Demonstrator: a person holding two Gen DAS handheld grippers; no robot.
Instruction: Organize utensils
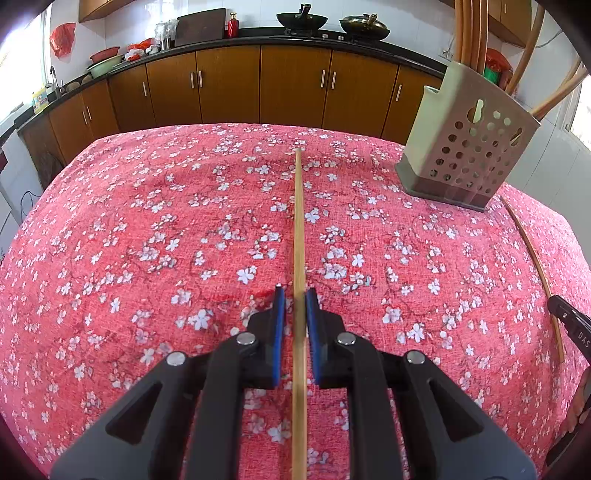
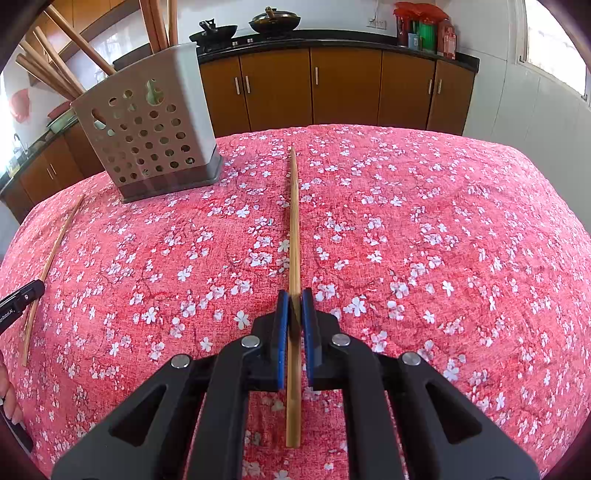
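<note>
In the left wrist view, my left gripper [image 1: 296, 295] is shut on a bamboo chopstick [image 1: 298, 221] that runs straight ahead between the blue pads, over the red floral cloth [image 1: 147, 229]. My right gripper [image 2: 294, 297] is likewise shut on a second chopstick [image 2: 294, 221]. A grey perforated utensil holder [image 1: 469, 147] with several chopsticks standing in it sits at the far right; in the right wrist view the holder [image 2: 147, 129] is at the far left. Each view catches the other gripper at its edge: the right gripper [image 1: 570, 325] and the left gripper [image 2: 18, 301].
Beyond the table's far edge stand brown kitchen cabinets [image 1: 258, 85] under a dark counter with woks [image 1: 301, 18]. A person's fingers [image 2: 9, 398] show at the left edge of the right wrist view. A window [image 2: 554, 48] is on the right wall.
</note>
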